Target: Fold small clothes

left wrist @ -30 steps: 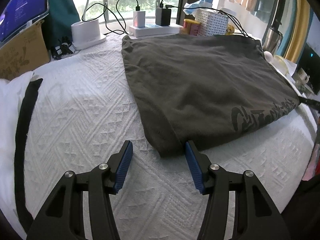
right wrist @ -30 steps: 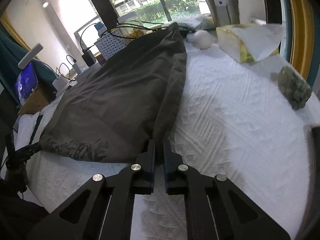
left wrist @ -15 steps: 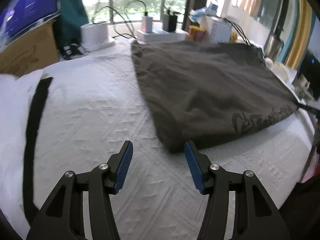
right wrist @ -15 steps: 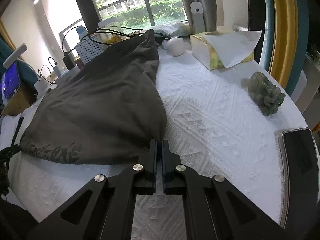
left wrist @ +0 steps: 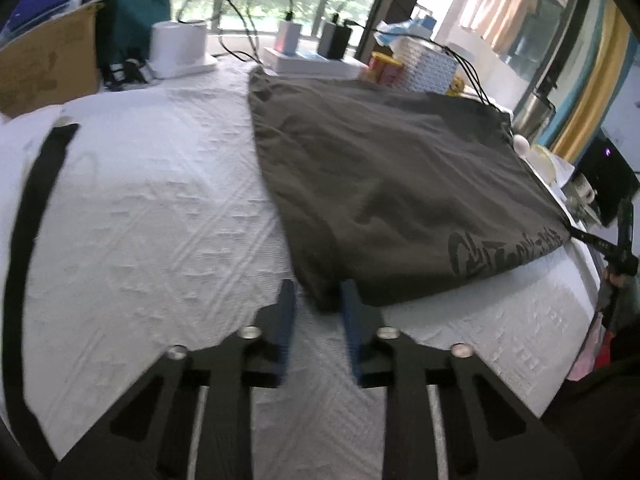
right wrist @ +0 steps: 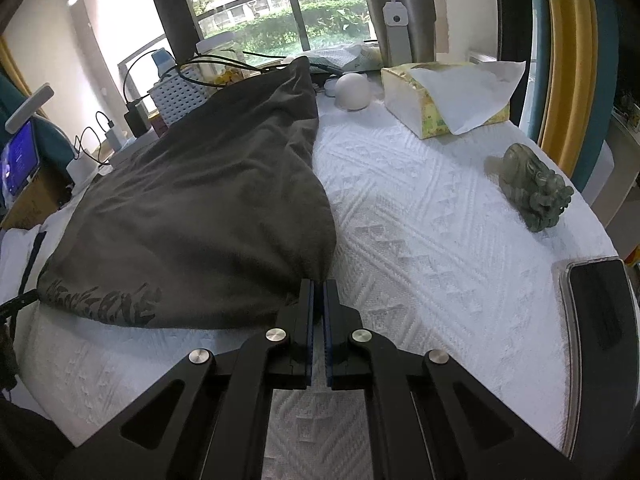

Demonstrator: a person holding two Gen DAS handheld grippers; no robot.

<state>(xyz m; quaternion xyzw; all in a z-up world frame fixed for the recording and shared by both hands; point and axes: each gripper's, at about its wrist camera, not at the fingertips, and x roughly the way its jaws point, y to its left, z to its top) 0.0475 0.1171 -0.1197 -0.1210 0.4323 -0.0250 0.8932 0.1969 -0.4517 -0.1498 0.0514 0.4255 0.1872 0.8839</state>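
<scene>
My left gripper (left wrist: pixel 318 300) is closing its jaws around the near corner of the dark grey garment (left wrist: pixel 384 184), which lies flat on the white textured cloth (left wrist: pixel 160 208). My right gripper (right wrist: pixel 318 292) pinches the opposite near corner. The garment's black hem print (right wrist: pixel 100 298) is illegible. A tissue box (right wrist: pixel 420 100) shows one tissue (right wrist: pixel 468 92) protruding.

Your work surface is a white textured cloth (right wrist: pixel 420 216). At its far edge you have a tissue box (right wrist: pixel 432 104) with one sheet standing out, a white ball (right wrist: pixel 352 91) just beside it, and a steel tumbler (right wrist: pixel 400 20) behind. A green carved figurine (right wrist: pixel 534 192) sits near the right edge, with a phone (right wrist: pixel 600 312) nearer you. A white perforated basket (left wrist: pixel 428 68) and a cardboard box (left wrist: pixel 48 64) stand along the window side.
</scene>
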